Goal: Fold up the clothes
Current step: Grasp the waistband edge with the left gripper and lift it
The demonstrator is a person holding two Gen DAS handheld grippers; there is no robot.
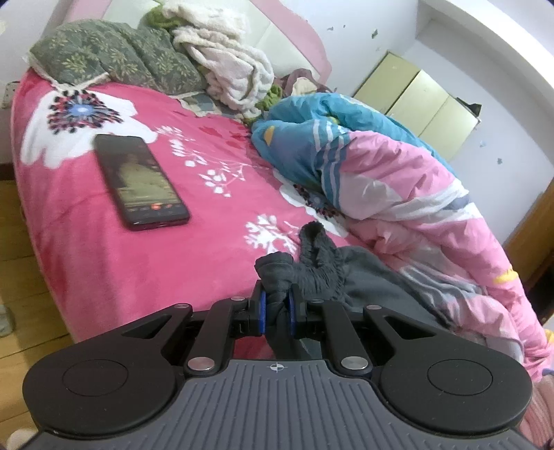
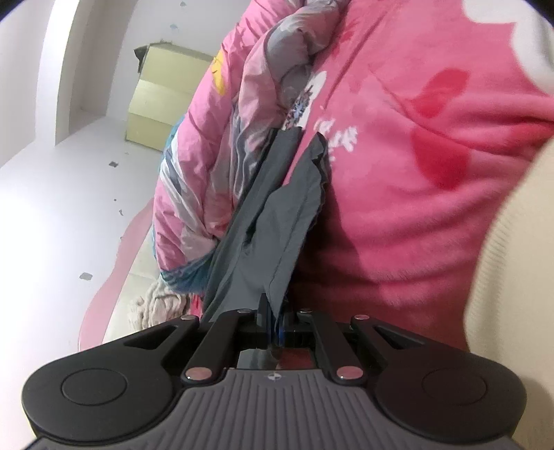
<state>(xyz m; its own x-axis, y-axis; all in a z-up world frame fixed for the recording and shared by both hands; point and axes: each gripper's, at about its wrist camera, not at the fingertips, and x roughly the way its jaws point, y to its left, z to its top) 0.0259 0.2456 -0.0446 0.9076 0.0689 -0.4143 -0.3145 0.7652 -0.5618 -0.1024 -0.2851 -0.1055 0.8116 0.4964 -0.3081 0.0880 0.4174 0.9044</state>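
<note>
- Between our left gripper [image 1: 277, 311] pads we clamp a bunched edge of the grey garment [image 1: 367, 277].
- Our right gripper [image 2: 275, 325] pinches another edge [image 2: 277, 221].
- On the bed [image 1: 104, 263] beyond, it lies crumpled; folding seems barely begun.

A big bed [image 1: 86, 263] filled most of the room, covered by a bright pink blanket [image 1: 214, 145] with white flowers. Behind it stood a padded pink and white headboard [image 1: 277, 38] against a white wall [image 1: 381, 31] with small chipped spots. A pale yellow cupboard [image 1: 415, 93] stood by that wall, and the floor [image 1: 14, 214] was light brown wood.
</note>
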